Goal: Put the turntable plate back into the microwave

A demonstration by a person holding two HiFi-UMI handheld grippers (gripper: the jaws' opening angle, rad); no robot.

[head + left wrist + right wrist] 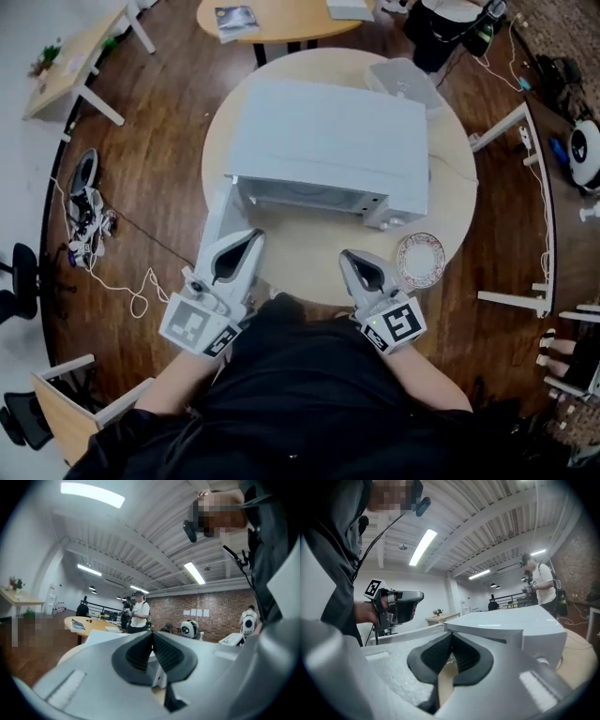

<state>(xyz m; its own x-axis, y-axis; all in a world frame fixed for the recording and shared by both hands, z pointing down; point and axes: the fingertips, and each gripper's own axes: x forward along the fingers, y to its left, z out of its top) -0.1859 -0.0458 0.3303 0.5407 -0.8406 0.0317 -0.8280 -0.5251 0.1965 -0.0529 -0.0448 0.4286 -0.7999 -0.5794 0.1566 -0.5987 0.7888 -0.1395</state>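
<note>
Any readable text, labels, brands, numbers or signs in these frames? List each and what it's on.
Nothing legible in any view.
Cube markers on the left gripper and right gripper: black-and-white square patterns, no words.
Print on the glossy magazine on the tan wooden table: too small to read.
White sheets on the brick wall: too blurred.
White microwave: no label visible.
</note>
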